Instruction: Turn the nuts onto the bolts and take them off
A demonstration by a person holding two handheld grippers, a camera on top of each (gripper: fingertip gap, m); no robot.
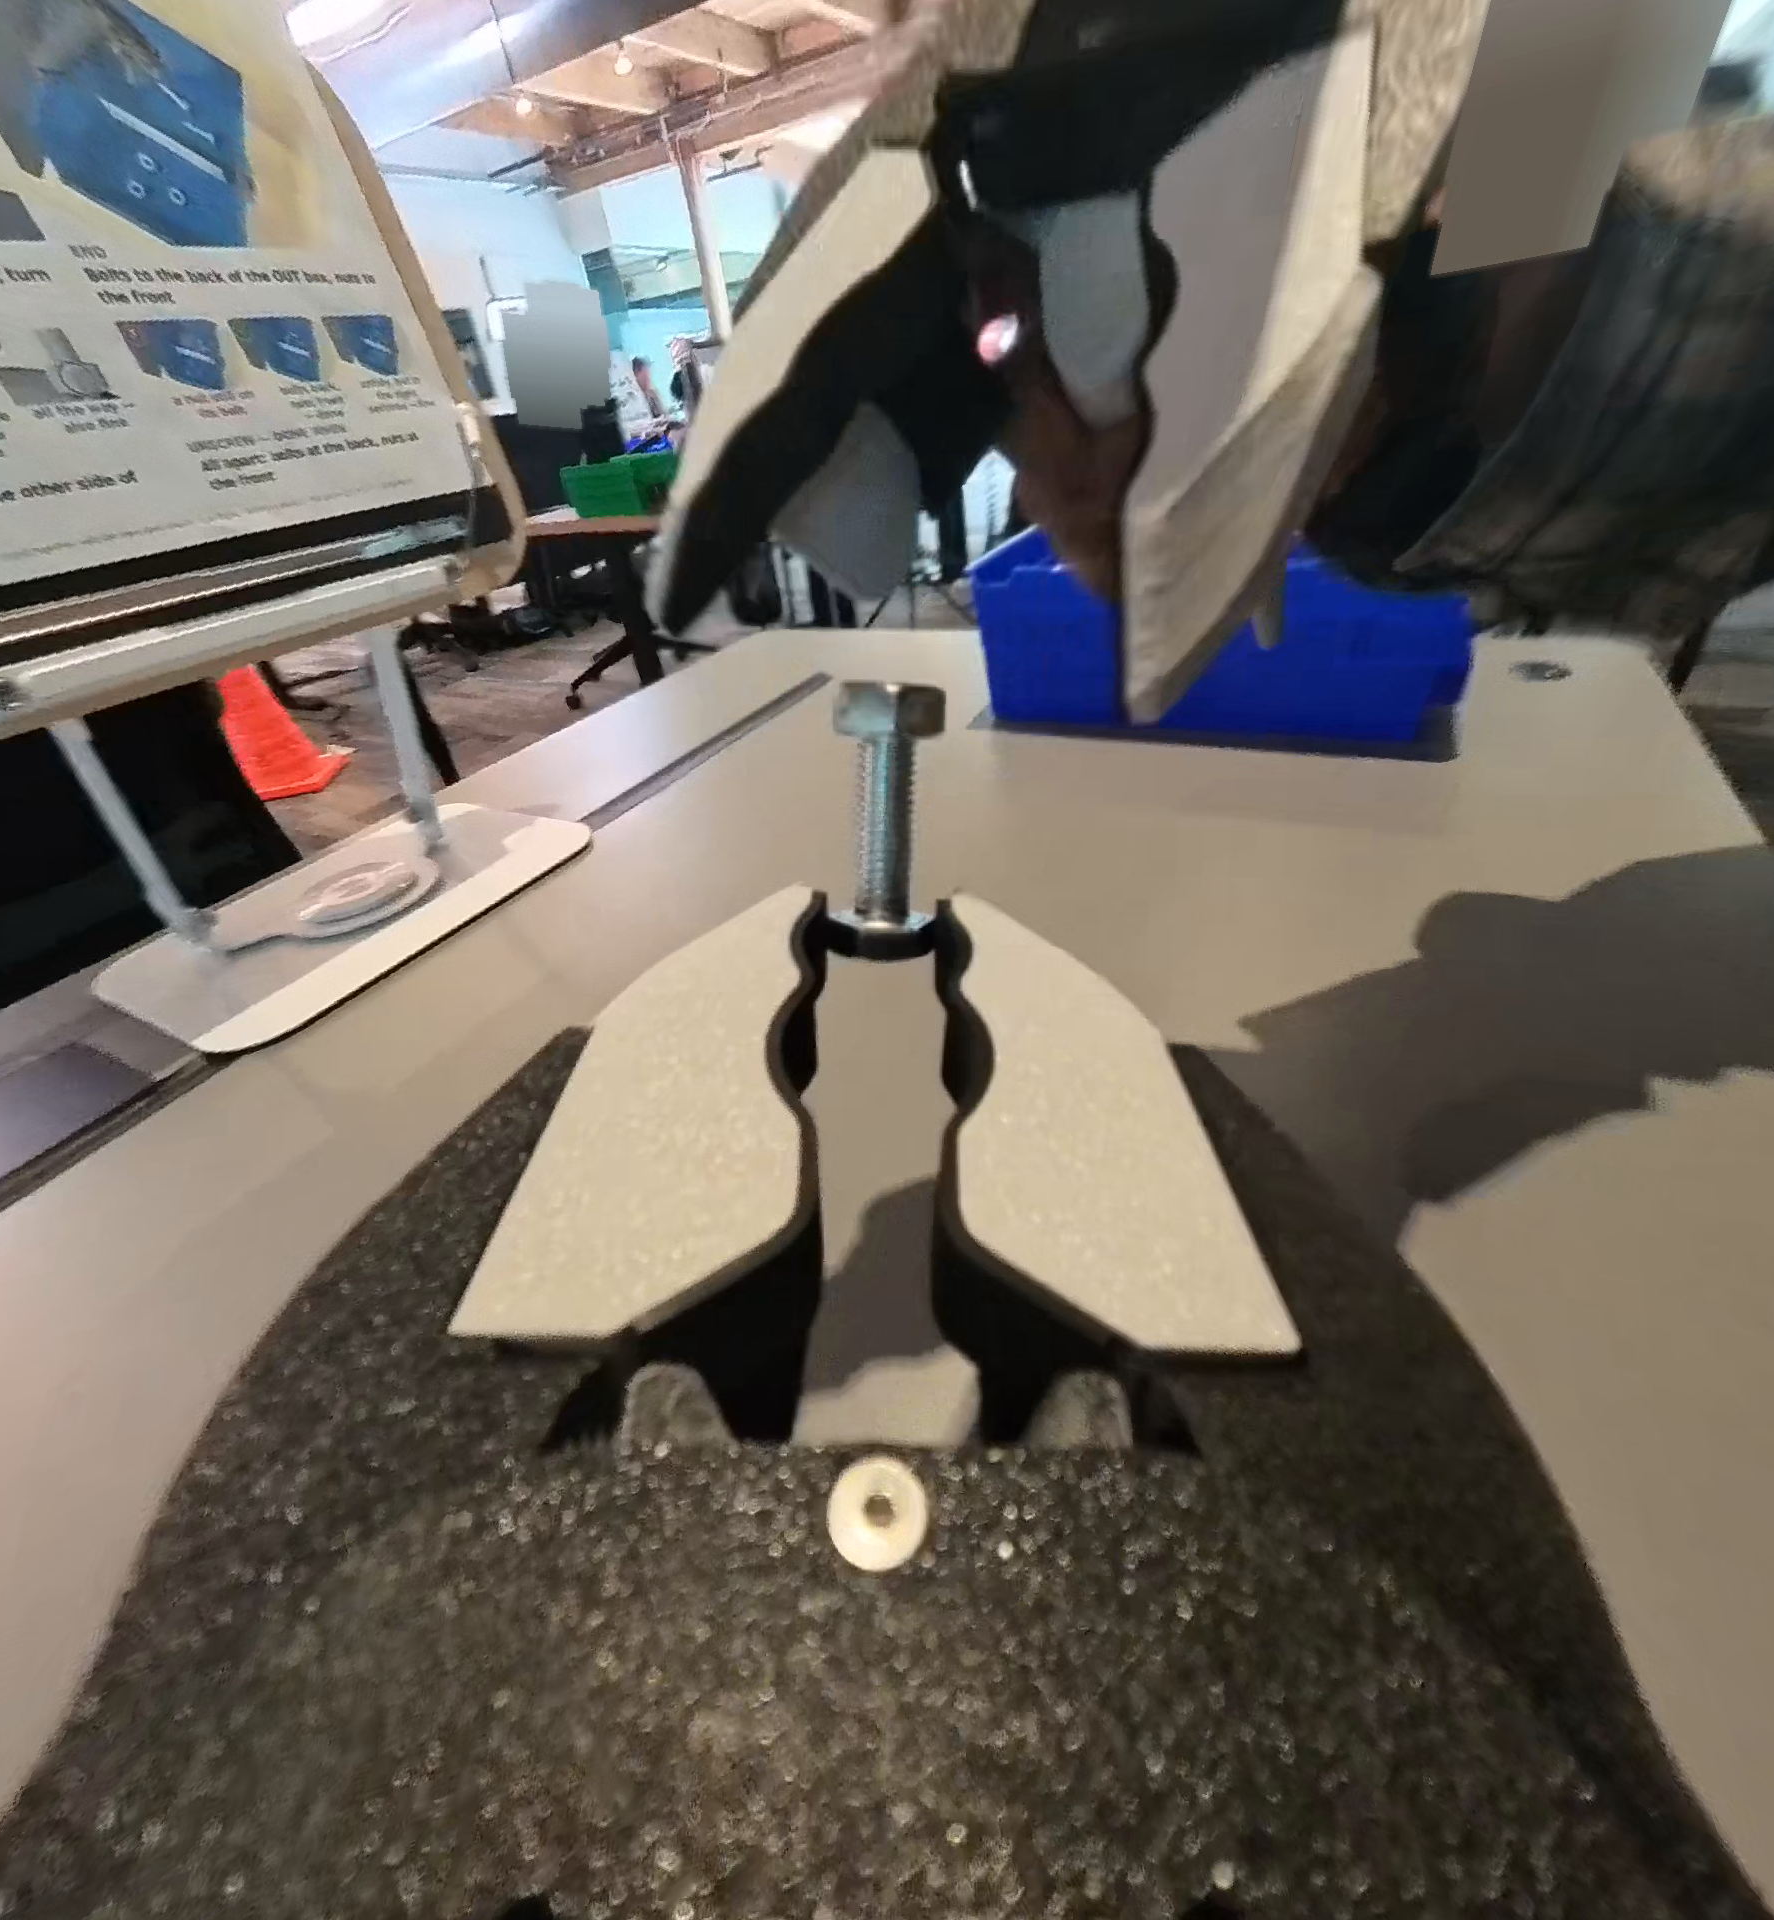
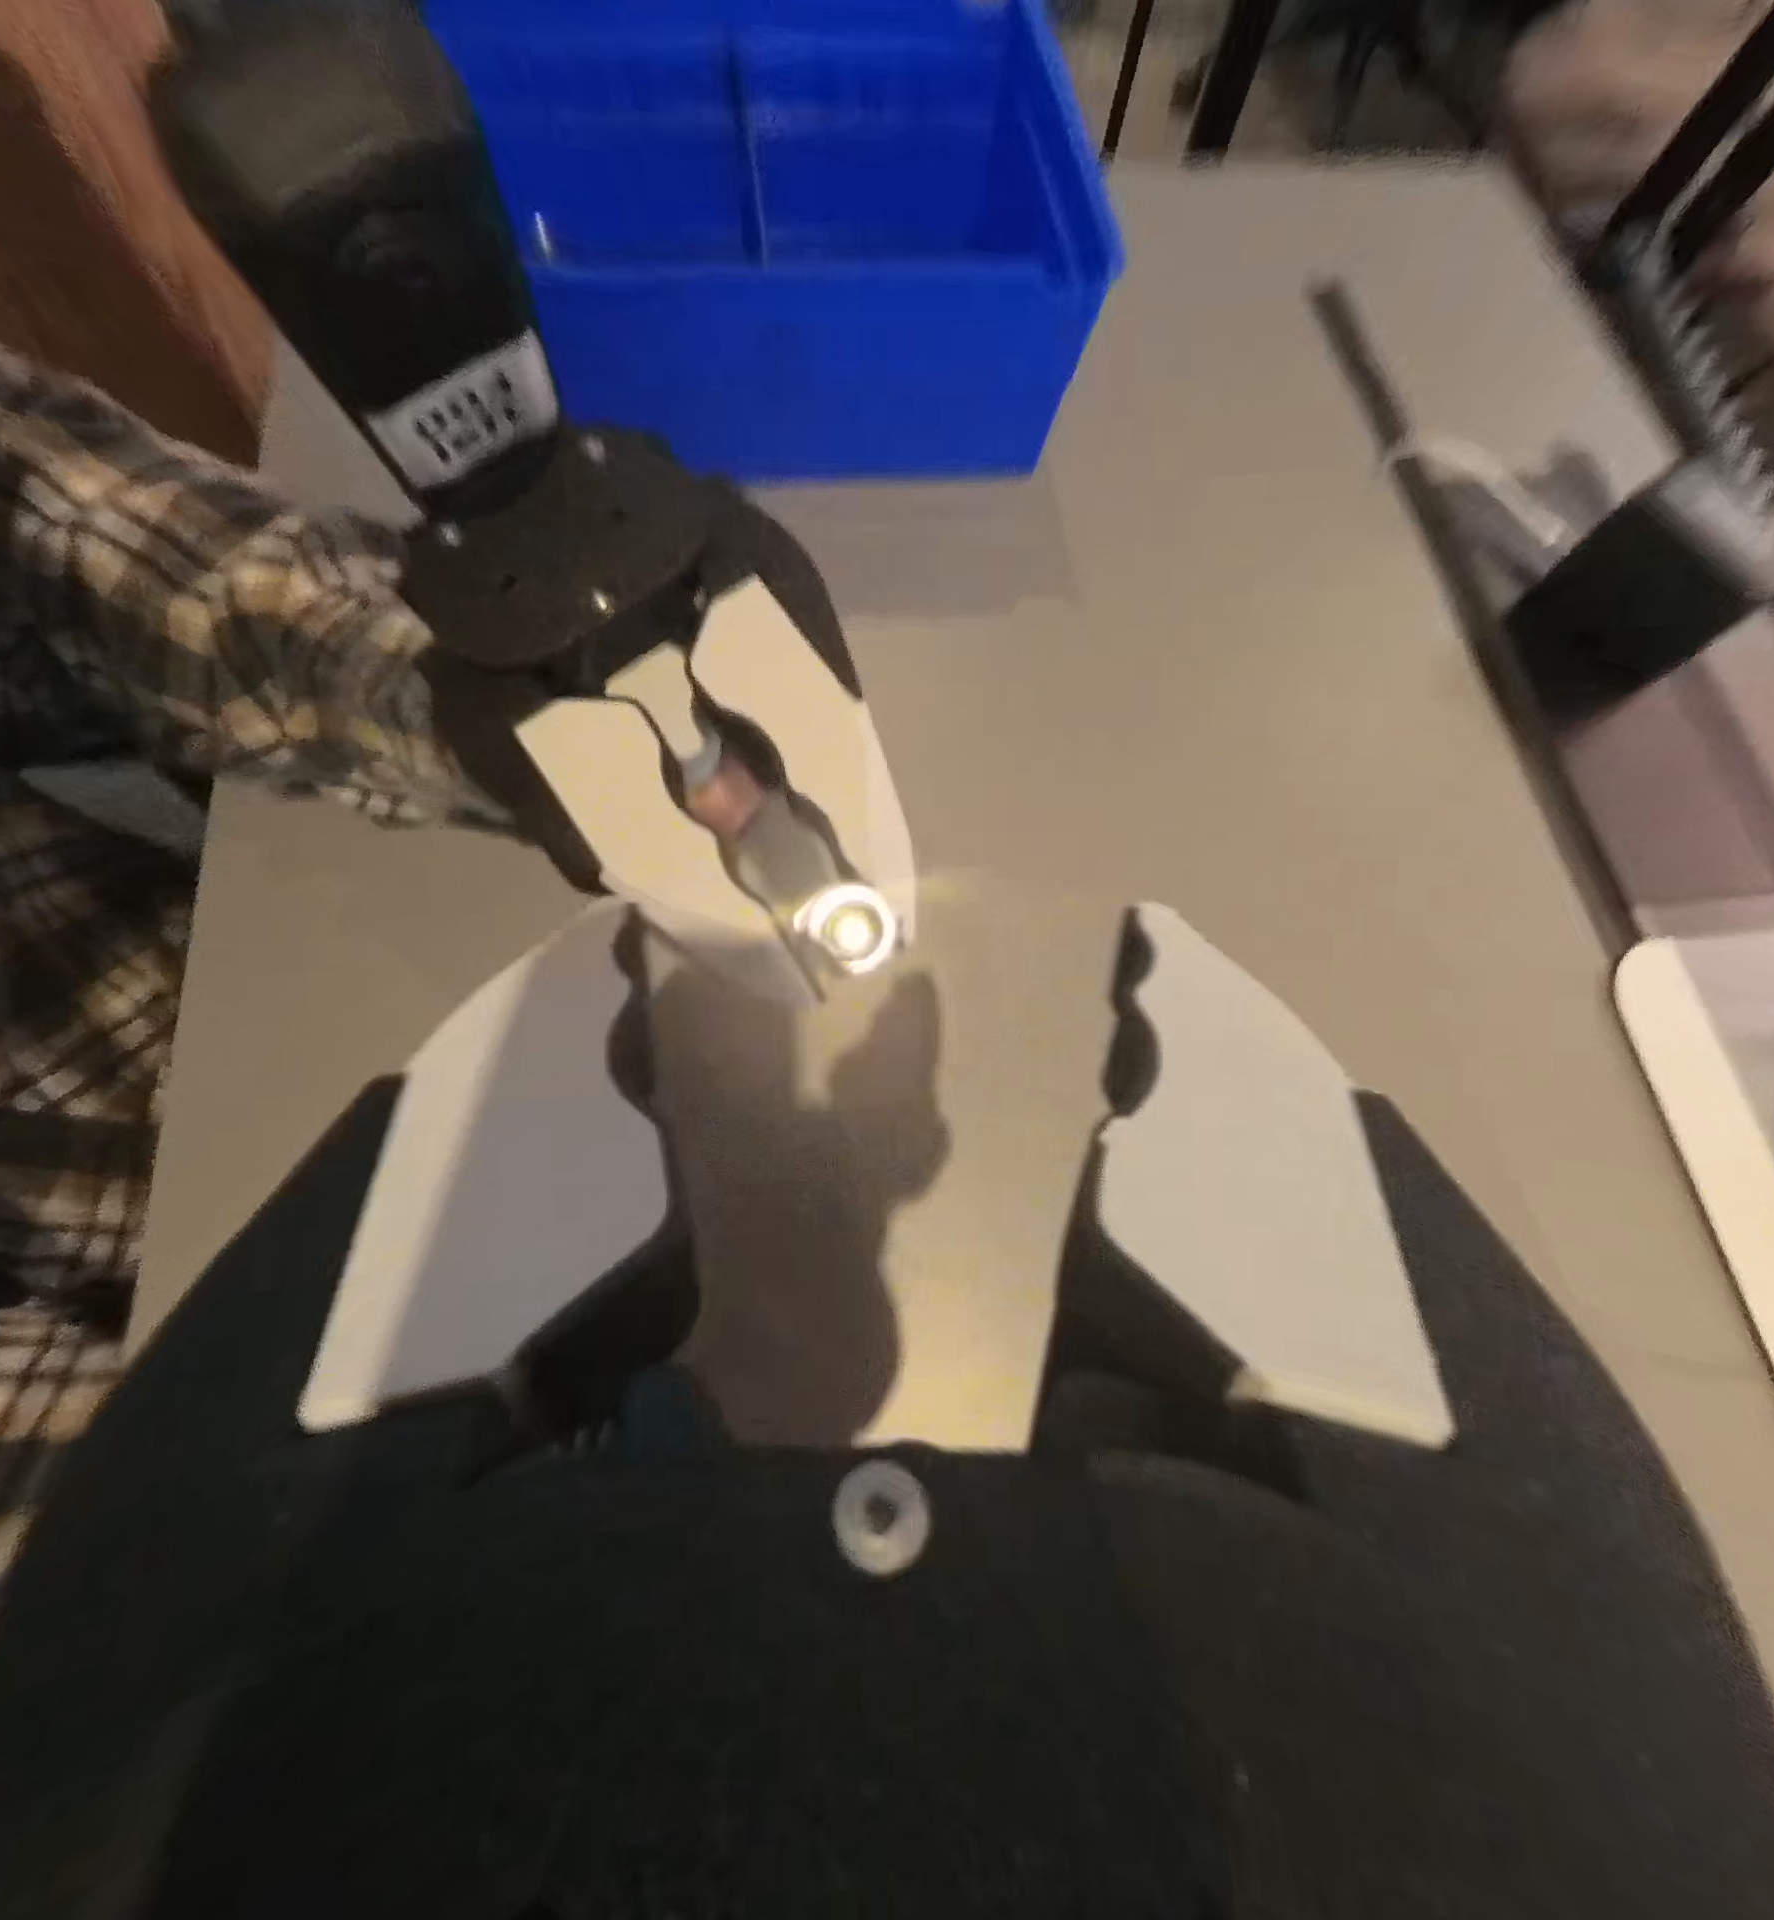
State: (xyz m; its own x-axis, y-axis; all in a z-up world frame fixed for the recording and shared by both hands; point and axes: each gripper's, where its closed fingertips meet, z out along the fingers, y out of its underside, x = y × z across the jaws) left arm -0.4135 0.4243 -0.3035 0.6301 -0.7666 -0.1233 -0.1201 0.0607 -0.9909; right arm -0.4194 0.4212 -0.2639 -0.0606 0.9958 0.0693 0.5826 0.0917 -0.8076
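A silver bolt [image 1: 885,800] stands upright, hex head on top, with its threaded end in a nut [image 1: 881,930]. My left gripper [image 1: 881,916] is shut on that nut just above the grey table [image 1: 1226,935]. My right gripper [image 1: 909,655] hangs open above the bolt, pointing down, one finger on each side. In the right wrist view I look down on the bolt head [image 2: 850,928], which glares bright between the left gripper's [image 2: 857,951] tips. The right gripper [image 2: 880,920] is wide open and empty around it. The nut is hidden in this view.
A blue divided bin [image 1: 1226,665] stands on the table behind the bolt; it also shows in the right wrist view [image 2: 789,343]. An instruction sheet on a stand [image 1: 187,312] with a white base plate [image 1: 343,914] sits at the left. A plaid sleeve [image 2: 83,727] holds the left gripper. My hands' fingertips stand some 4 cm from each other.
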